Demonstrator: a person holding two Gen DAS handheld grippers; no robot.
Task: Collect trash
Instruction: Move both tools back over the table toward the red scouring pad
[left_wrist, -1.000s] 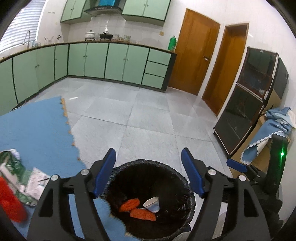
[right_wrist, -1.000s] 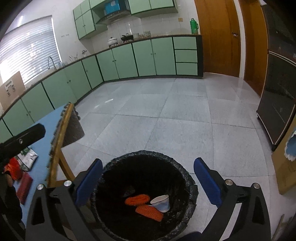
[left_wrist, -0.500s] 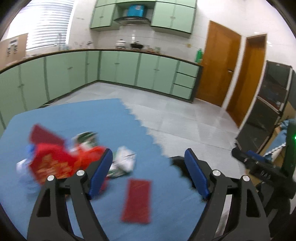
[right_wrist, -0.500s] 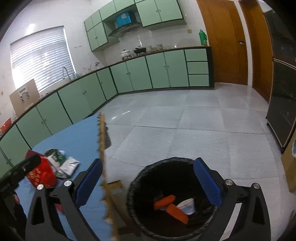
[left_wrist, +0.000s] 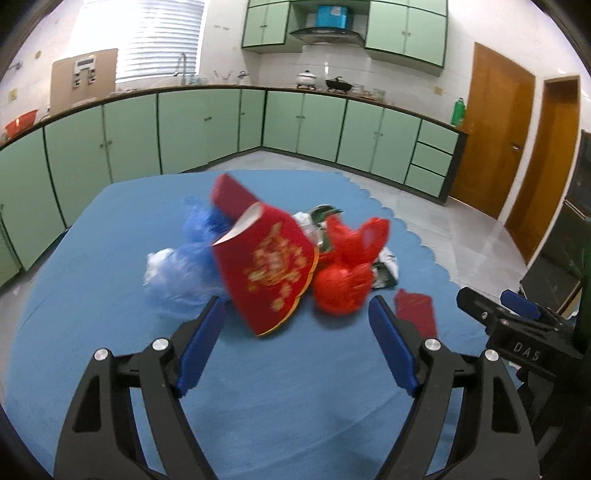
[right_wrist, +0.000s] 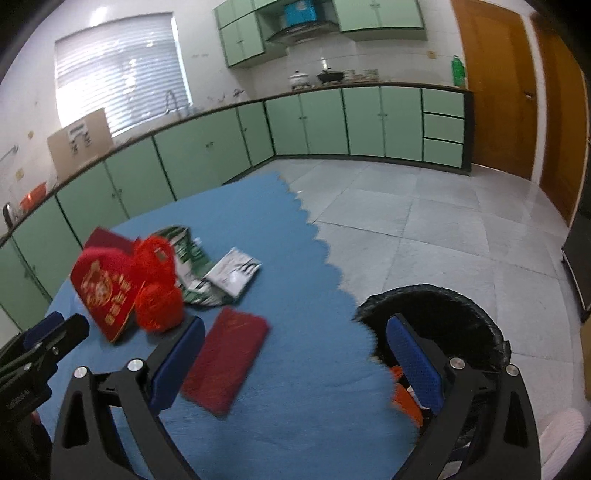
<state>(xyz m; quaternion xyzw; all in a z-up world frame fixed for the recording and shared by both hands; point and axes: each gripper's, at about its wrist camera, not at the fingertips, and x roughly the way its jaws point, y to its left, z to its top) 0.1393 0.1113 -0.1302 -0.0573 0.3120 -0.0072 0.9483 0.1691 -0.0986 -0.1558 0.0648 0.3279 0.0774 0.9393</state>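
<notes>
On the blue mat (left_wrist: 110, 369), the trash pile sits at twelve o'clock from the left gripper (left_wrist: 295, 332), whose jaws are spread and empty: a red paper bag (left_wrist: 269, 266) nearest, a crumpled red plastic bag (left_wrist: 351, 273) at its one o'clock, a blue plastic bag (left_wrist: 184, 266) at eleven. The right gripper (right_wrist: 291, 354) is also spread and empty, with a dark red envelope (right_wrist: 225, 362) just at its ten o'clock and the black bin (right_wrist: 443, 314) at two. Best to straddle one item, probably the stiff paper bag's near edge, low and square, then close firmly so nothing else drags along.
</notes>
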